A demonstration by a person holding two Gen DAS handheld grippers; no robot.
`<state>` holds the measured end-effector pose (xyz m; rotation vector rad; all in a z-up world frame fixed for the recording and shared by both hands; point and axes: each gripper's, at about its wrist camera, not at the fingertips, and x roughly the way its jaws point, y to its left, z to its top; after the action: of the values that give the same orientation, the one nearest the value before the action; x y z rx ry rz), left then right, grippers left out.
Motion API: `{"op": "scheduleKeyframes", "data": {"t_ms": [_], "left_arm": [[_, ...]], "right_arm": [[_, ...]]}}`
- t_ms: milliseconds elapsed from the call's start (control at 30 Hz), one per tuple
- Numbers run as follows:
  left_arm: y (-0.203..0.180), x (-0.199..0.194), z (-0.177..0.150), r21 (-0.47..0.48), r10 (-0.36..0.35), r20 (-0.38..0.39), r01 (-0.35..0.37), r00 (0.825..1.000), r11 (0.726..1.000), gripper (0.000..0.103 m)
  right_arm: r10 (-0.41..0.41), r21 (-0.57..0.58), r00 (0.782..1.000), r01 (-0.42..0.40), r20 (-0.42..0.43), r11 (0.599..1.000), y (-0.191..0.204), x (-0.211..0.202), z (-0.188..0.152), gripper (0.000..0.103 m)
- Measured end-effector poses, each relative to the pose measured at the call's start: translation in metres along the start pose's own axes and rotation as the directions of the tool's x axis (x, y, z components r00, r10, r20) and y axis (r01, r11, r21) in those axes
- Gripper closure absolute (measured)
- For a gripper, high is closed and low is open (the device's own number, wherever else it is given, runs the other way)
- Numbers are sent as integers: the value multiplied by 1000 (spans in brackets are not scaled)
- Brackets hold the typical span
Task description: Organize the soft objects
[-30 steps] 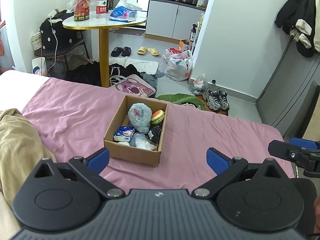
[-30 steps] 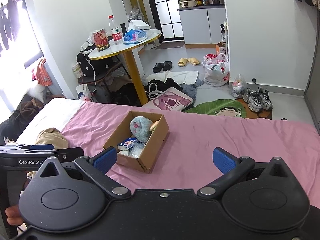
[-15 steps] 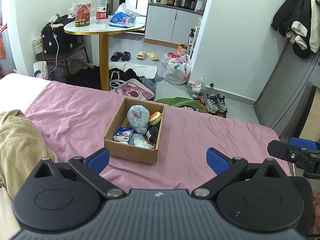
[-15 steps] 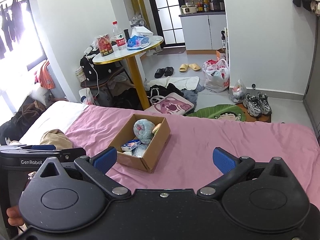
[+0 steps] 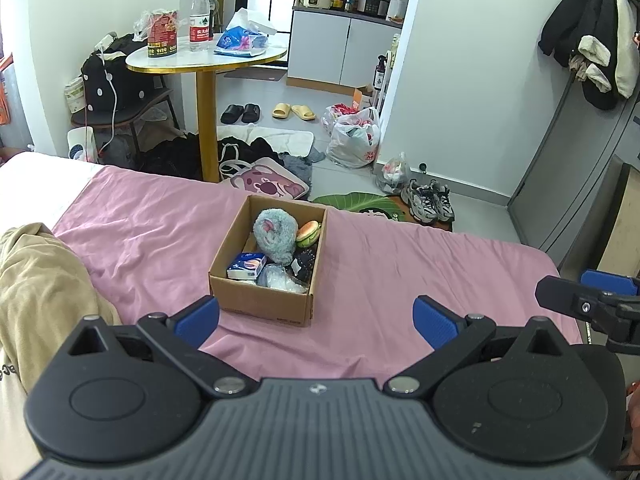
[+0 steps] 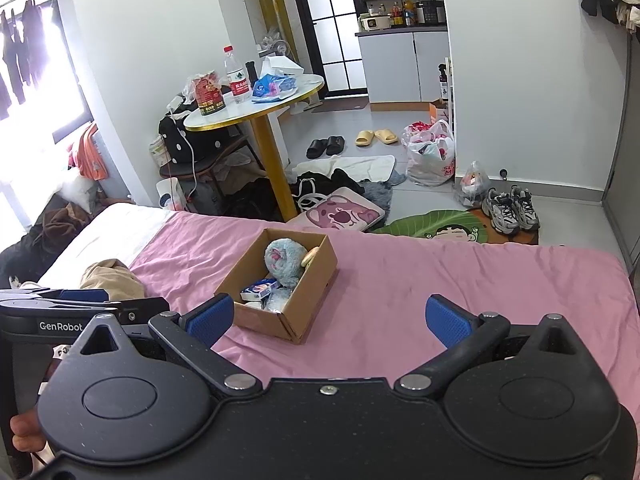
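A cardboard box [image 5: 256,302] [image 6: 308,314] sits on the pink bed sheet [image 5: 400,264]. Inside lie a grey-blue plush toy [image 5: 276,234] [image 6: 282,260], a soft burger toy [image 5: 308,233], a blue tissue pack [image 5: 247,265] [image 6: 260,289], a black item [image 5: 304,262] and a clear plastic bag [image 5: 278,280]. My left gripper [image 5: 316,318] hangs open and empty, well short of the box. My right gripper [image 6: 328,318] is open and empty too, nearer than the box and to its right. Each gripper shows at the edge of the other's view.
A tan garment [image 5: 36,292] lies on the bed at the left. Beyond the bed stand a round gold-legged table [image 5: 208,60] with a bottle and bags, a chair with a spotted bag [image 5: 116,84], and floor clutter: slippers, plastic bags, sneakers [image 5: 428,204].
Both cameras have pulled back and risen slightly, so the box looks a little farther and more of the room shows. Both grippers stay open and empty.
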<state>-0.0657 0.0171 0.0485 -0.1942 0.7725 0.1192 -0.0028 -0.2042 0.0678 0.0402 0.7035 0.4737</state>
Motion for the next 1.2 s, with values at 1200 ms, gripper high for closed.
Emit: {"op": "scheduleKeyframes", "data": {"t_ms": [1200], "left_arm": [[-4, -12, -6, 9, 2, -1, -2, 1000, 1000, 1]], "right_arm": [[7, -6, 1000, -7, 6, 1000, -5, -13, -7, 0]]}}
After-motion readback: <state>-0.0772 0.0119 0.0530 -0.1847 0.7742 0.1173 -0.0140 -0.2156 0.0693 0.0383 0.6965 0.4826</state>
